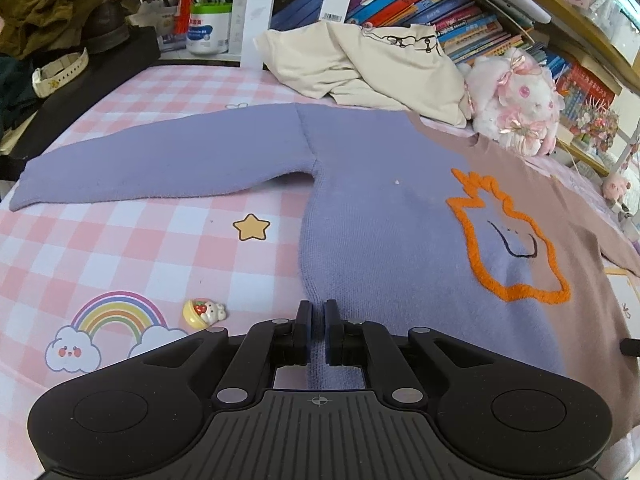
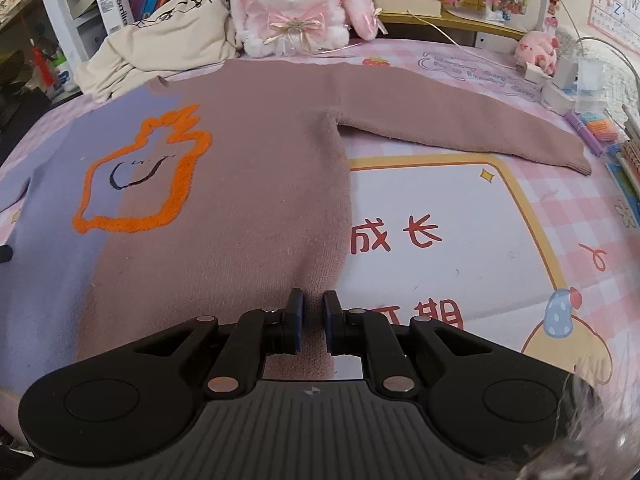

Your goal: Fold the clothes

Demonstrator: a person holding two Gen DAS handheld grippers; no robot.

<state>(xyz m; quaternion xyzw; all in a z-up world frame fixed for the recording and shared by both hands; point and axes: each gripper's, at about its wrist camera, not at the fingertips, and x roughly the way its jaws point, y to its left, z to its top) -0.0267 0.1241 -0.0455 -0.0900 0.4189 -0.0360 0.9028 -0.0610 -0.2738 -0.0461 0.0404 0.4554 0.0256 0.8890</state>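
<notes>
A two-tone sweater lies flat on the pink checked table, purple on the left half and brown on the right half, with an orange outlined figure on the chest. Both sleeves are spread out: the purple one to the left, the brown one to the right. My left gripper is pinched on the sweater's bottom left hem. My right gripper is closed to a narrow gap on the bottom right hem, with brown knit between its fingers.
A cream garment and a white plush rabbit lie at the back against rows of books. Small boxes and pens sit at the right edge. An olive cloth and a black case stand at the back left.
</notes>
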